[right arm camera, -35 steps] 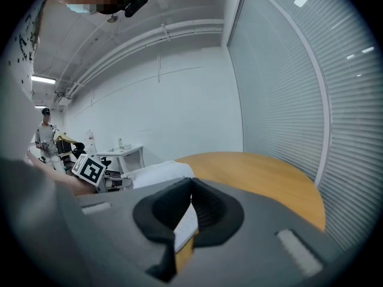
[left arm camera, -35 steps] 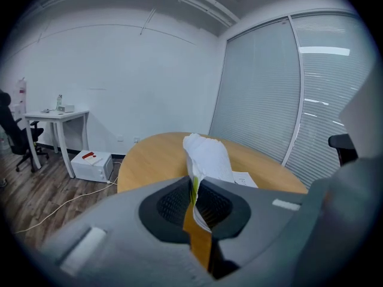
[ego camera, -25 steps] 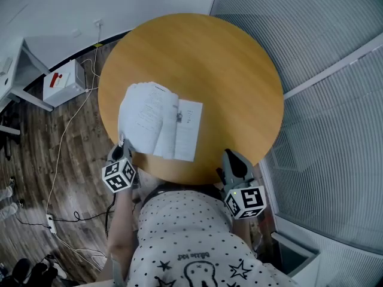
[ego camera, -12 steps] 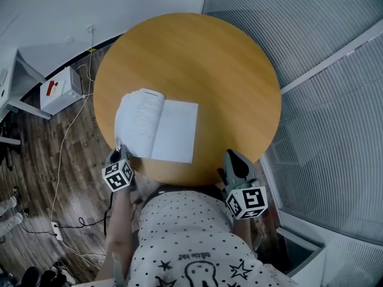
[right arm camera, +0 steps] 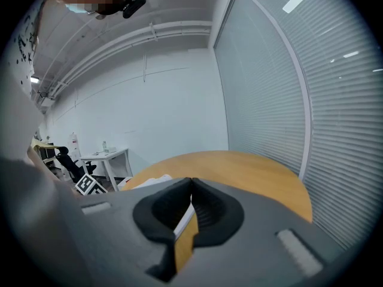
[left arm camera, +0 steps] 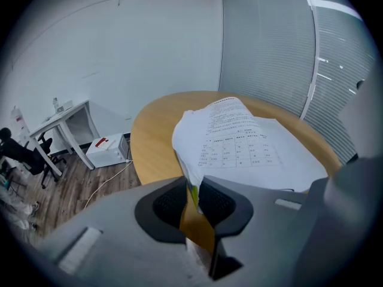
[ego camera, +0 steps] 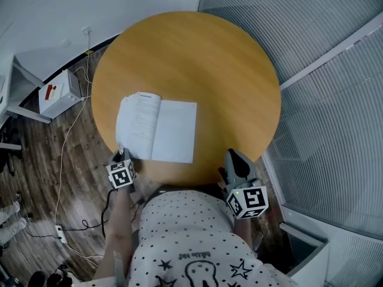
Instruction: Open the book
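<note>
The book [ego camera: 157, 128] lies open and flat on the near-left part of the round wooden desk [ego camera: 203, 52]. Its left page is printed and its right page looks plain white from above. The opening itself seems as good as done, so the step in hand, as I judge it, is the letting go.

The left claw [left arm camera: 191, 187] sits at the book's near-left corner. Its jaws have just been opening and stand a small way apart. The corner of the leaf and a yellow-green edge lie between them, but the pads don't pinch it. The right claw [right arm camera: 191, 185] hangs at the desk's near edge, well apart from the book, its jaws together on nothing.

The next move calls for drawing the left claw back off that corner without dragging the page, and for watching that the leaves don't spring shut.

As for writing, the left page carries lines of text and ruled tables, too small to read. A white box [ego camera: 57, 92] on the floor bears a red label, which is unreadable too.
</note>
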Demonstrator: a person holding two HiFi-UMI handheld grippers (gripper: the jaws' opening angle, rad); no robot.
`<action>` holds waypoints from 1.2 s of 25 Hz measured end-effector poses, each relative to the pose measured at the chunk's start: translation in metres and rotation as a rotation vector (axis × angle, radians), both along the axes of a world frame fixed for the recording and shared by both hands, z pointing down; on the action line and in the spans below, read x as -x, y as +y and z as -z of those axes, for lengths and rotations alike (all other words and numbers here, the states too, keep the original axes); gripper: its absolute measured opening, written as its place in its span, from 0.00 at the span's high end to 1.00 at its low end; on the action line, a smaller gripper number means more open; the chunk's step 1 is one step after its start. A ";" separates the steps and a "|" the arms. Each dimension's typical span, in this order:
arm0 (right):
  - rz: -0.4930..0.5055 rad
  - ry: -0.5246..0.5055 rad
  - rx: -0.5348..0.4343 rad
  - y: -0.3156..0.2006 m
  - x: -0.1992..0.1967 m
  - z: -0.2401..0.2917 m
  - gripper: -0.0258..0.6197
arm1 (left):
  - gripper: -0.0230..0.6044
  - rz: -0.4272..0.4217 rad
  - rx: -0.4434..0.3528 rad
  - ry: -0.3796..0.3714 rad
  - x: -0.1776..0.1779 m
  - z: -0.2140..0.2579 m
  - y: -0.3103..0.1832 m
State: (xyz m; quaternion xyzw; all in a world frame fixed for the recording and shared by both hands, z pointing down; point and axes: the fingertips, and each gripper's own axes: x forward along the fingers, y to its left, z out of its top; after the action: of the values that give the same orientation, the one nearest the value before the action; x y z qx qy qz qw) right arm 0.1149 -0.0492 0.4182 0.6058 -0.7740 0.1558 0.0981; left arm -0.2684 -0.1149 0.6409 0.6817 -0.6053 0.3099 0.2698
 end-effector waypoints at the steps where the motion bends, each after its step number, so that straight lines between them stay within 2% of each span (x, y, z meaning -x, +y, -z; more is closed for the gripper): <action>1: -0.002 0.000 0.000 0.000 0.000 0.000 0.95 | 0.87 0.004 -0.001 0.001 0.000 0.000 0.000; 13: 0.015 0.006 0.001 -0.002 0.005 -0.001 0.95 | 0.86 -0.001 -0.001 -0.027 -0.003 -0.001 0.001; 19: 0.031 0.006 0.001 -0.006 0.012 0.000 0.95 | 0.85 0.030 0.007 0.004 0.000 0.000 -0.001; 21: 0.035 0.007 0.000 -0.008 0.013 0.002 0.95 | 0.81 0.057 0.002 0.023 0.003 0.001 -0.002; 24: 0.040 0.009 -0.001 -0.009 0.015 0.002 0.95 | 0.67 0.088 -0.015 0.048 0.008 0.005 -0.001; 30: 0.054 0.008 -0.002 -0.008 0.021 0.005 0.95 | 0.59 0.087 -0.036 0.054 0.010 0.012 0.005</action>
State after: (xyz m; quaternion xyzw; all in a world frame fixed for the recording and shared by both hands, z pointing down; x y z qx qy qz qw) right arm 0.0937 -0.0573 0.4137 0.5856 -0.7897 0.1501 0.1048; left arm -0.2788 -0.1095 0.6286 0.6678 -0.6323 0.2683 0.2867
